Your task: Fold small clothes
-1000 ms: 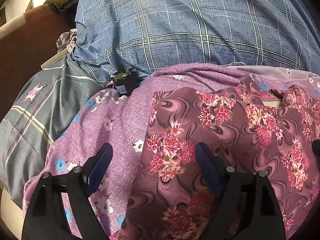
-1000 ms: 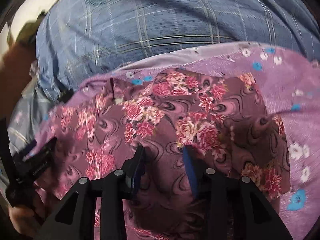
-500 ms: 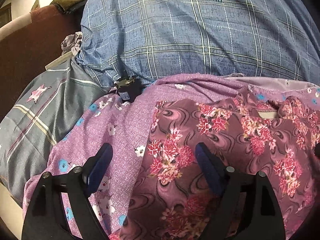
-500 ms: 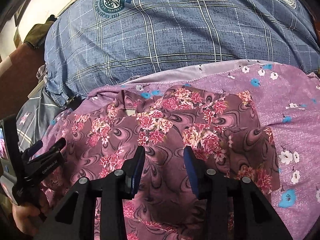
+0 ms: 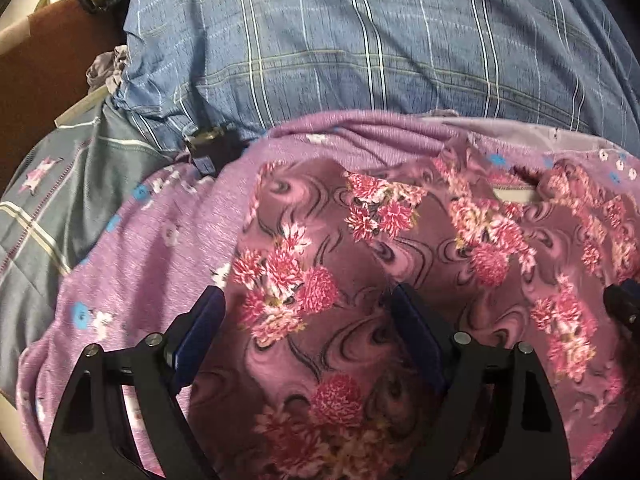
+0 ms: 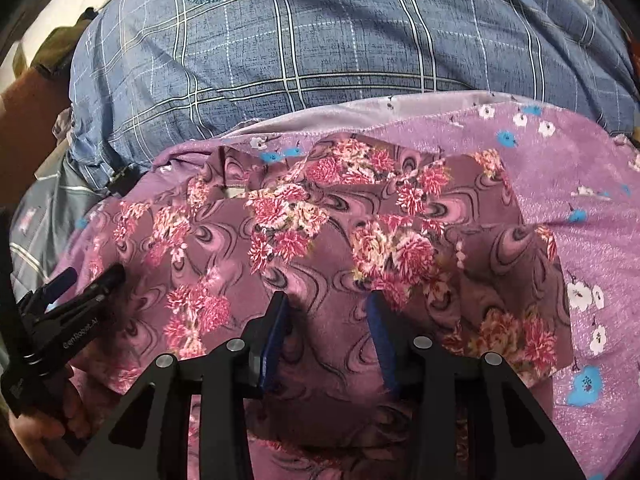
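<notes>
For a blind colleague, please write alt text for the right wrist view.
The right gripper, jaws partly open, hovers over a mauve floral garment lying on a lilac flowered cloth. The left gripper is at the left edge.

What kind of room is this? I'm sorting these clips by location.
Probably a bedroom: the floral garment lies on a purple flowered sheet over a bed, with a big blue plaid pillow behind and a brown headboard-like panel.
</notes>
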The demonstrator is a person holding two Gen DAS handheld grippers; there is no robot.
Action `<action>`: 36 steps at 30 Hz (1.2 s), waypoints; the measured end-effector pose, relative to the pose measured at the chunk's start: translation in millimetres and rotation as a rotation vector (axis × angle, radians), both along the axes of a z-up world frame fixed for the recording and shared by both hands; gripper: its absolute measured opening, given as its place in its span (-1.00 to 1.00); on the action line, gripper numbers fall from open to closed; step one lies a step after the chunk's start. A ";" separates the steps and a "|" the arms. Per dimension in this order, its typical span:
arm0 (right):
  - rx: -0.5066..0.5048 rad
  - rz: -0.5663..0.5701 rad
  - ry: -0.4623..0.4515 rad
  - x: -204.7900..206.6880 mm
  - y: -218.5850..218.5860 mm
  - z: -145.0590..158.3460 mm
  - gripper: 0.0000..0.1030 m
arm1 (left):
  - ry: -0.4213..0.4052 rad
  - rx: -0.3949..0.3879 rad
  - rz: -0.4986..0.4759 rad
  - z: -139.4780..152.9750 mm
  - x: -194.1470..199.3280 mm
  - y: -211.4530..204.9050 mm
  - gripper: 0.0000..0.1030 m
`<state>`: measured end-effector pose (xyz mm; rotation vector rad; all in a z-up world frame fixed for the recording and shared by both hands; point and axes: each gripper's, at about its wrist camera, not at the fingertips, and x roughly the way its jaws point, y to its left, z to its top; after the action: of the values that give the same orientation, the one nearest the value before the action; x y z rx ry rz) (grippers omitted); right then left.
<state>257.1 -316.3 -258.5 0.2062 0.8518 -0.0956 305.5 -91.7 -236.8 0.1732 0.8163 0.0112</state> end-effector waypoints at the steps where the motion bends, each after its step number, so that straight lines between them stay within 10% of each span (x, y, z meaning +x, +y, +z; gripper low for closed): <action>1: -0.017 0.003 0.005 1.1 2.2 0.3 -0.16 | -0.003 0.000 0.002 0.0 0.2 -0.1 0.72; 36: -0.325 0.002 -0.157 -81.7 46.3 59.8 -0.04 | -0.144 -0.053 -0.027 64.9 -100.1 28.6 0.81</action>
<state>175.4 -270.0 -198.7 -0.0917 0.6686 -0.2118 205.4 -63.1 -171.8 0.1317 0.6697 -0.0226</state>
